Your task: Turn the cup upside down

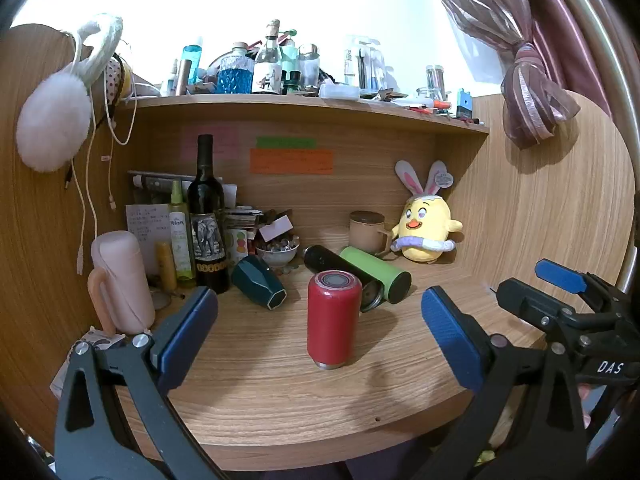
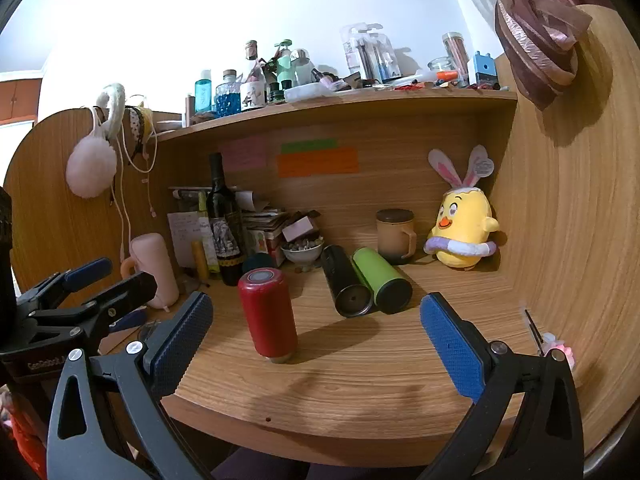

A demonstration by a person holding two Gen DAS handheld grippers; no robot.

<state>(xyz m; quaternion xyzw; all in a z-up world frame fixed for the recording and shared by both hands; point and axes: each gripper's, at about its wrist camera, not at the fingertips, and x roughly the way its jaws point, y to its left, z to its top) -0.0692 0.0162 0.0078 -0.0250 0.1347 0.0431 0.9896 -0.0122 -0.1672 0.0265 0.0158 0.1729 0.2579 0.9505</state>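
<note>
The left hand-held gripper (image 1: 320,330) and right hand-held gripper (image 2: 316,338) both gape wide, holding nothing, above the wooden surface (image 1: 280,396). The red cylindrical metal cup (image 1: 333,318) stands on it between the left one's blue pads, untouched.

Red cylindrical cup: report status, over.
Left gripper and right gripper open, empty. Red cylindrical cup standing on wooden desk, ungripped. Black tumbler lying behind it, clear.
</note>
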